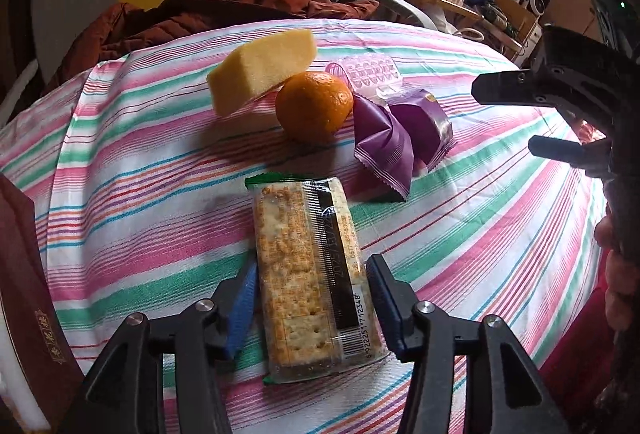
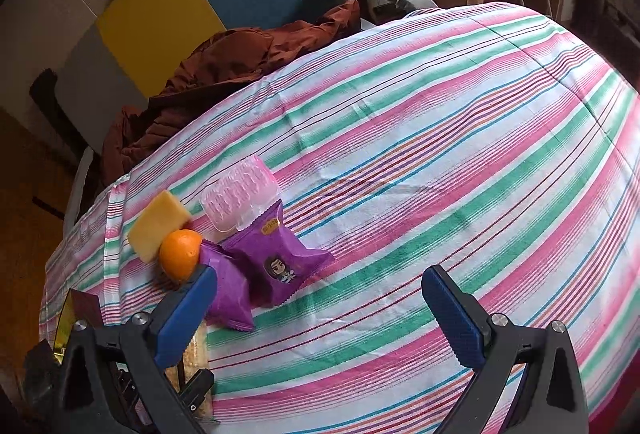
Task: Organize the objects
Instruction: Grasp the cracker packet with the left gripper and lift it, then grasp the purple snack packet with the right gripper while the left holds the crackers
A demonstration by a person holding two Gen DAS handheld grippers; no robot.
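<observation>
My left gripper point(image 1: 311, 304) straddles the cracker pack point(image 1: 310, 274) on the striped cloth point(image 1: 460, 234), pads either side w/ slight gaps, not yet pinching. I'd center, then squeeze gently so the crackers don't snap. Right gripper point(image 2: 326, 308) is spread wide, empty. Beyond: purple snack packets point(image 1: 400, 134), tangerine point(image 1: 314, 106), yellow sponge point(image 1: 260, 70).

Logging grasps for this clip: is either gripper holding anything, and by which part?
Neither holds anything for certain. The left gripper straddles the cracker packet at its near end, jaws not visibly clamped; the right gripper is open.
</observation>
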